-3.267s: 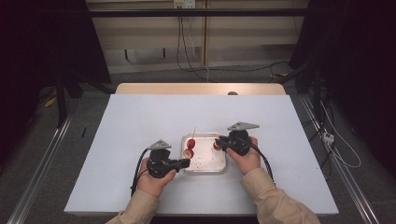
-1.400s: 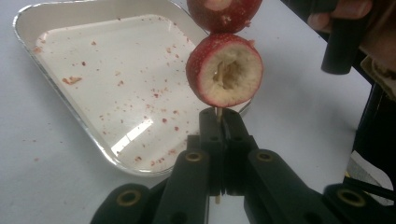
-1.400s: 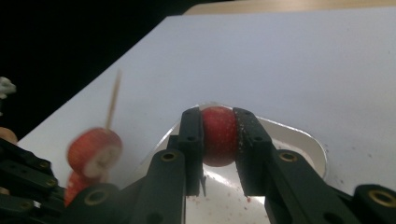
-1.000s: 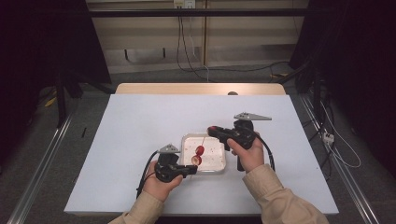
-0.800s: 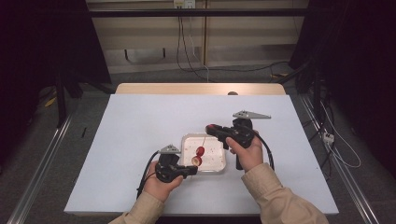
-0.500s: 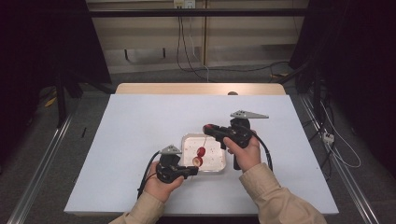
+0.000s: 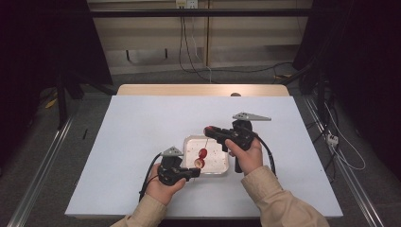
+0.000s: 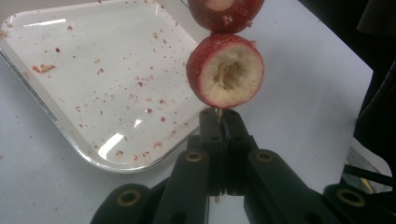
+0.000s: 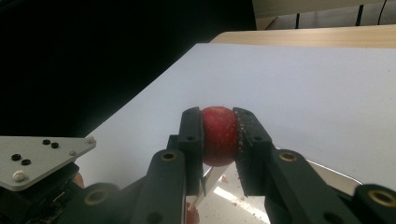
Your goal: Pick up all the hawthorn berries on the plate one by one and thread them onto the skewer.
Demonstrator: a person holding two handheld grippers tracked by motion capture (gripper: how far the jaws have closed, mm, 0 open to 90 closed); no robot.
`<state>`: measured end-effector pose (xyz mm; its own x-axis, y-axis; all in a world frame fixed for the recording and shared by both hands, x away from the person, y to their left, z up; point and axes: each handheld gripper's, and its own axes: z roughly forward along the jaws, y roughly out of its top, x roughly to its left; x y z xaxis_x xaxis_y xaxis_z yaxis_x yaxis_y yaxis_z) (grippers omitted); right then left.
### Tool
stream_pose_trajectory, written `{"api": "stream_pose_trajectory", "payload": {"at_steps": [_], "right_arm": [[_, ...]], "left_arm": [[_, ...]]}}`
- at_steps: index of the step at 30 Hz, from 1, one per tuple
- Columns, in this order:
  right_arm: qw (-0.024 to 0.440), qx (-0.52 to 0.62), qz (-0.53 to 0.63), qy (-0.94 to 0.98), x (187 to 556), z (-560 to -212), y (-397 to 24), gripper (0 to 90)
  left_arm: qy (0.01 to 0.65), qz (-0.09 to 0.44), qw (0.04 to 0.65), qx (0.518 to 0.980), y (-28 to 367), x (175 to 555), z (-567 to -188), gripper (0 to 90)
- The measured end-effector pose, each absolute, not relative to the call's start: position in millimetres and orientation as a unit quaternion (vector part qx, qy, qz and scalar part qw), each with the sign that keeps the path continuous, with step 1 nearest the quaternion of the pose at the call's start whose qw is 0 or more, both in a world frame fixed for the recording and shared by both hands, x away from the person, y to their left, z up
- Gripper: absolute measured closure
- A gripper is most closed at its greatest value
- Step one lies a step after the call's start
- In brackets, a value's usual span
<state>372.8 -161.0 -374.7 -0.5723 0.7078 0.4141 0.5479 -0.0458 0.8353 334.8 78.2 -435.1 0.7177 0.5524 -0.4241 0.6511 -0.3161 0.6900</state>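
Here, low in the frame's centre, the left gripper is clamped tight on a skewer bearing two strawberries above the tray, while the right gripper pinches a third strawberry.

Tray: clear glossy plastic w/ red crumbs. Table: matt white top, bare wood strip at far edge. Strawberries: wet, seeded skin, pale pithy core. Skewer: wood. Claws: matt black plastic, brass-look rivets.

left tongs: clamped tight | right tongs: gripping, raised
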Motion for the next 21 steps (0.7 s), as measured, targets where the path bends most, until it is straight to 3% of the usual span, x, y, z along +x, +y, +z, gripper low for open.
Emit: {"api": "stream_pose_trajectory", "payload": {"at_steps": [21], "right_arm": [[0.070, 0.458, 0.563, 0.685, 372.3, -374.8, -162.6, 74.5]], "left_arm": [[0.369, -0.055, 0.450, 0.811, 79.3, 334.9, -433.9, 89.4]]}}
